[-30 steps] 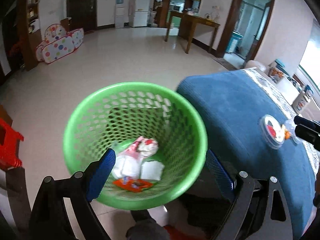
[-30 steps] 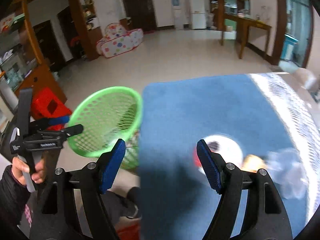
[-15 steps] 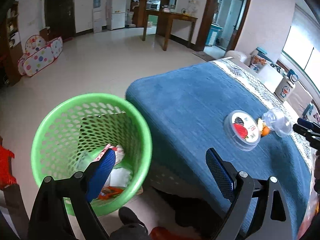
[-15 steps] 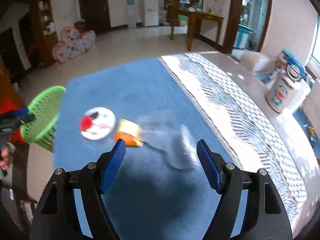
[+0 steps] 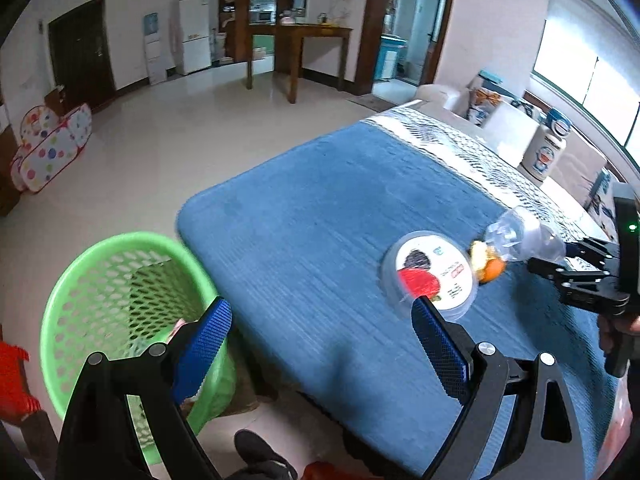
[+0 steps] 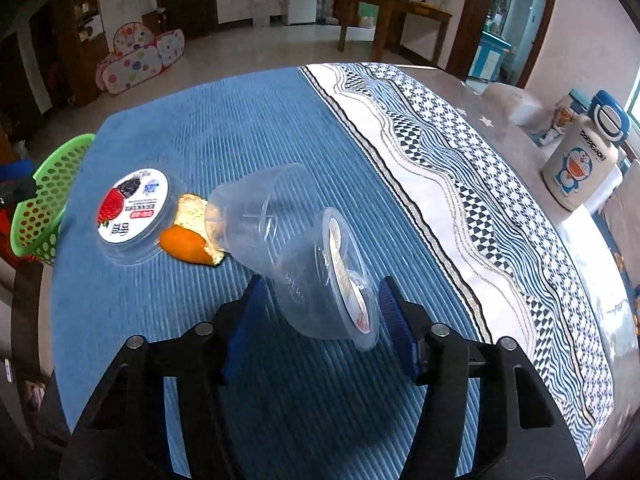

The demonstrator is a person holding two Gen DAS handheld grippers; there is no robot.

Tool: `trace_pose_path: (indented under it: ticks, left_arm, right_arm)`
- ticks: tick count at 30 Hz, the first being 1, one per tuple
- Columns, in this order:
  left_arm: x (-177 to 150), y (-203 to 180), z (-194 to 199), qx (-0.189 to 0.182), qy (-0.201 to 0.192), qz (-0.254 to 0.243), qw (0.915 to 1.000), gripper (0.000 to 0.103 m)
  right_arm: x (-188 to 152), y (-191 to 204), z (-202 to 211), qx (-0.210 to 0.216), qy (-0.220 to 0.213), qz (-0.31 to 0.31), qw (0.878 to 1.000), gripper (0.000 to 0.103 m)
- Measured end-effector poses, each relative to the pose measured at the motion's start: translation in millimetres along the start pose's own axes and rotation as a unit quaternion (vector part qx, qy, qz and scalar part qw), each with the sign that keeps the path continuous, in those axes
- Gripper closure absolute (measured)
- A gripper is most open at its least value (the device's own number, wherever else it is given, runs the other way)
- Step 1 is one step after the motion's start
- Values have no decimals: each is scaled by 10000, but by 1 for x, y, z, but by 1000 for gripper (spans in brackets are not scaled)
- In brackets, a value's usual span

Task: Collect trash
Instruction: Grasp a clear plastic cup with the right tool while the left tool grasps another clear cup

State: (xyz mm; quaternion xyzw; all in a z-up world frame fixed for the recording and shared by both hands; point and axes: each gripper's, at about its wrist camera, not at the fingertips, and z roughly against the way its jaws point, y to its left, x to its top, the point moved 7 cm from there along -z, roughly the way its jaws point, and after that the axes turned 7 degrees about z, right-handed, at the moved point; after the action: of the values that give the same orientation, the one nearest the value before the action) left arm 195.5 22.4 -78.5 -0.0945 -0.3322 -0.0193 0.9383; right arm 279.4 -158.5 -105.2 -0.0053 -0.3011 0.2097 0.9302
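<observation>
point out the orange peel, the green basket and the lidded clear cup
orange peel [image 6: 184, 245], right wrist view, on its orange skin
green basket [image 5: 100, 276], left wrist view, on its mesh wall
lidded clear cup [image 6: 308, 292], right wrist view, on its side wall

Green basket [image 5: 120, 280] beside blue-covered table [image 5: 320, 240]

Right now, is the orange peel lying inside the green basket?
No, the orange peel lies on the blue cloth, between the labelled lid and the clear cups, while the green basket stands beyond the table's edge.

Clear glossy plastic cups [image 6: 304, 252], ribbed blue cloth [image 6: 248, 128]
</observation>
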Motion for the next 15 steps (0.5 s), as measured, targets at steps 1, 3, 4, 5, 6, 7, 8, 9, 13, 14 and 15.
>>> trace_pose_path:
  ticks: [1,3,4,5,6,7,8,9,13,14,15]
  left_arm:
    - [1,-5,-2,-39,8,-42,10000,15]
    - [5,-18,-8,-109,29,-173,9998,15]
    - [6,-22,-9,-137,36,-216,9997,15]
    - [8,-29,-12,-188,52,-282,9994,15]
    - [10,-36,-15,-234,72,-352,9991,15]
    - [11,-43,-18,-275,90,-416,9987,15]
    - [11,-49,-21,-311,105,-464,9984,15]
    - [13,-58,-24,-374,131,-540,9978,15]
    - [15,-87,-37,-603,219,-784,9949,15]
    - [16,-96,-40,-695,255,-866,9935,15]
    - [16,-103,-43,-762,285,-924,9924,15]
  right_arm:
    - [0,-1,0,12,-3,-1,10000,53]
    - [0,-3,-1,62,-25,-53,10000,57]
    - [0,-4,0,75,-32,-70,9999,62]
    - [1,-6,0,112,-43,-102,9999,63]
    - [0,-7,1,137,-56,-123,9998,63]
    - [0,-8,3,142,-71,-135,9998,63]
    - [-1,-8,5,148,-98,-152,9997,64]
    - [-1,-9,7,175,-122,-175,9996,64]
    - [-1,-13,18,226,-231,-250,9992,65]
    - [-1,-14,21,235,-251,-256,9991,65]
    - [-2,-14,23,241,-264,-266,9990,65]
